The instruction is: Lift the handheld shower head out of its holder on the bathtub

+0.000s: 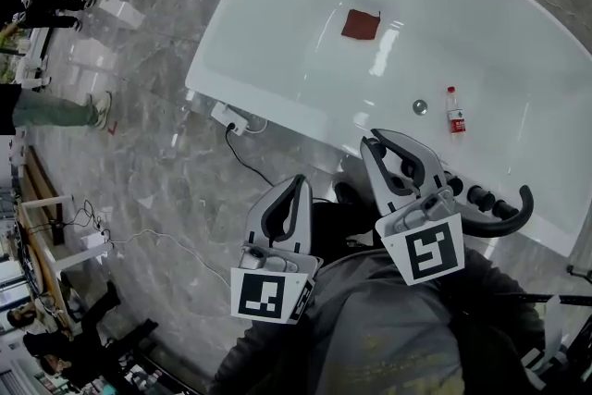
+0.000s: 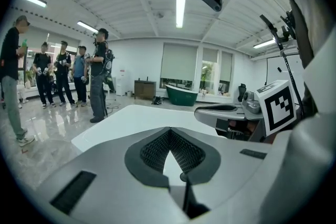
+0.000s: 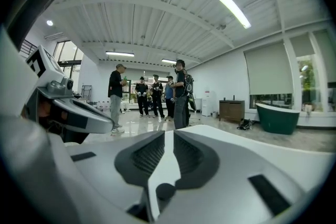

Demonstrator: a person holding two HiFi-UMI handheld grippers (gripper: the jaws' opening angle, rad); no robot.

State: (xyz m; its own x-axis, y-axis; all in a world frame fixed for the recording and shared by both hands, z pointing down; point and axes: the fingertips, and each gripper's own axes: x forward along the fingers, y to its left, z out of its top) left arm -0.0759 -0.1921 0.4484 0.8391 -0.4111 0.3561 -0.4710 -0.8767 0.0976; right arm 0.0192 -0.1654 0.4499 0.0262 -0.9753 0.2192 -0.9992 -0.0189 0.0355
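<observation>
The white bathtub point(image 1: 277, 23) fills the upper part of the head view. On its near right rim stands a row of black knobs point(image 1: 481, 197), and beside them a black curved fitting point(image 1: 520, 210) that looks like the handheld shower head. My right gripper point(image 1: 374, 141) hovers just left of the knobs, apart from them, with a narrow gap between its pads point(image 3: 181, 157) and nothing in it. My left gripper point(image 1: 301, 181) hangs over the floor short of the tub; its pads point(image 2: 152, 152) meet at the tips and hold nothing.
Inside the tub lie a red-brown cloth point(image 1: 361, 24), a drain point(image 1: 420, 106) and a small red-capped bottle point(image 1: 454, 111). A power strip point(image 1: 228, 117) with a cable lies on the marble floor by the tub. Several people point(image 3: 157, 94) stand farther off. A green tub point(image 2: 181, 96) stands by the windows.
</observation>
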